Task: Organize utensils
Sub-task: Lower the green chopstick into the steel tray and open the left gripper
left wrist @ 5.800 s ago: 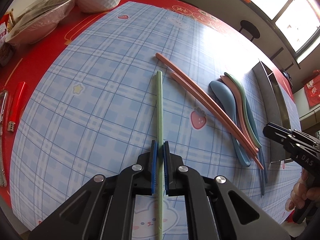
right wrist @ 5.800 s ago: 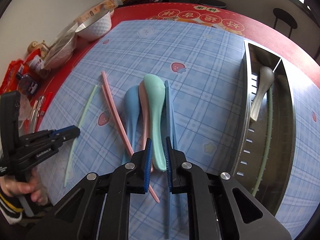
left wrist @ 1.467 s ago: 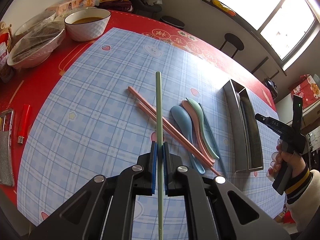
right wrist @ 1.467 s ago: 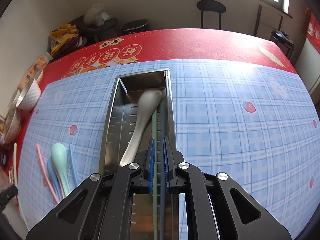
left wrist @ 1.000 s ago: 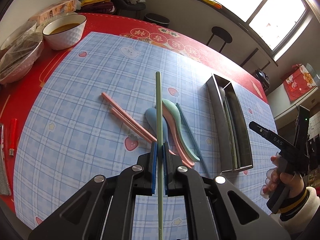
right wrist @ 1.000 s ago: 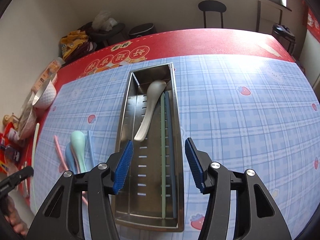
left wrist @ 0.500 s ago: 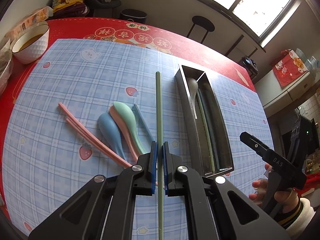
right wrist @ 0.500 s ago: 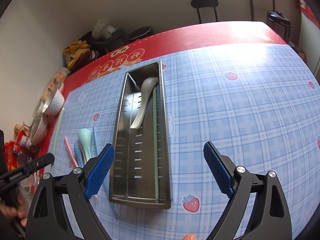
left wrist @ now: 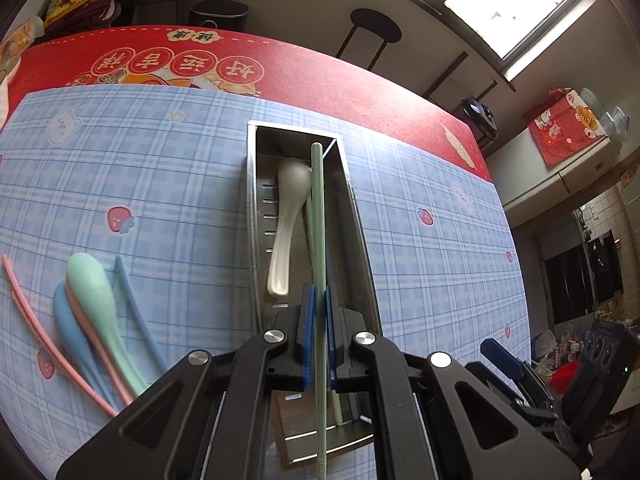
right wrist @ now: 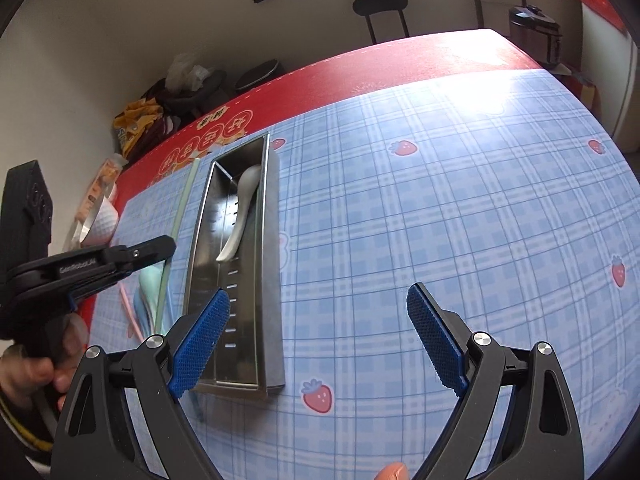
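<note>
1. Where the left wrist view begins at its left edge, the loose utensils lie on the blue checked cloth: two pink chopsticks, then a stack of three spoons, the mint spoon on top, and a blue chopstick just right of them, all well left of the tray.
2. Next comes the steel tray, its long axis running near to far. A pale grey spoon lies in its left compartment; a green chopstick already lies beside the divider.
3. The left gripper is clenched on the green chopstick it carries. That stick runs near to far, in line with the tray's length, its far tip level with the tray's far wall in this view.
4. From the right wrist view, the carried stick appears just left of the tray's left rim, so I judge it raised above the tray rather than inside; how high I cannot tell.
5. The coming move likely turns on keeping stick and slot parallel while lowering it.
6. Farthest right, the right gripper stands spread wide and empty over bare cloth, right of the tray; the left hand is clearly the nearer one.
</note>
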{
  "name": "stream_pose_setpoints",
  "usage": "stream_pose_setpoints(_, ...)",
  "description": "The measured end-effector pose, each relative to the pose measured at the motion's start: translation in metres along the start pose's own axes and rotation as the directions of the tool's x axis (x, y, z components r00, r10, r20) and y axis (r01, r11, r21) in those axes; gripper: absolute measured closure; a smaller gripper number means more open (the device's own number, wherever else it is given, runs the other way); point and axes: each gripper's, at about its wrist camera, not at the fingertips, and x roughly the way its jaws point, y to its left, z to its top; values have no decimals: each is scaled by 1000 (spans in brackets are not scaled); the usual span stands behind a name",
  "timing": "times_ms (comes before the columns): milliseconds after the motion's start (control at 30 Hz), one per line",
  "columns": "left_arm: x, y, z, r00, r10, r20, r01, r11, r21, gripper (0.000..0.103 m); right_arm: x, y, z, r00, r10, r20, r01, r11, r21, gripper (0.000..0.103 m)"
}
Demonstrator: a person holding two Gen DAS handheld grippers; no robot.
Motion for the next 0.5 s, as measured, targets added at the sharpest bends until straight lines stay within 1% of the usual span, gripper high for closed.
stream_pose_setpoints(167, 33, -7, 10, 999, 5, -46, -7, 1000, -24, 97, -6, -24, -3, 1000, -21, -2, 21, 998, 51, 16)
stream_pose_setpoints(267, 47, -13, 10, 997, 15, -74, -16, 1000, -11, 97, -7, -37, -5, 999, -35, -5, 35, 996, 78, 16)
stream_pose_setpoints(333, 55, -15, 10, 996, 20, -90, -21, 1000, -10, 97, -7, -42, -6, 999, -40, -6, 40, 995, 91, 16)
stream_pose_setpoints(500, 68, -15, 8, 992, 4, -129, -8, 1000, -29, 97, -8, -46, -5, 999, -47, -5, 47, 994, 99, 16)
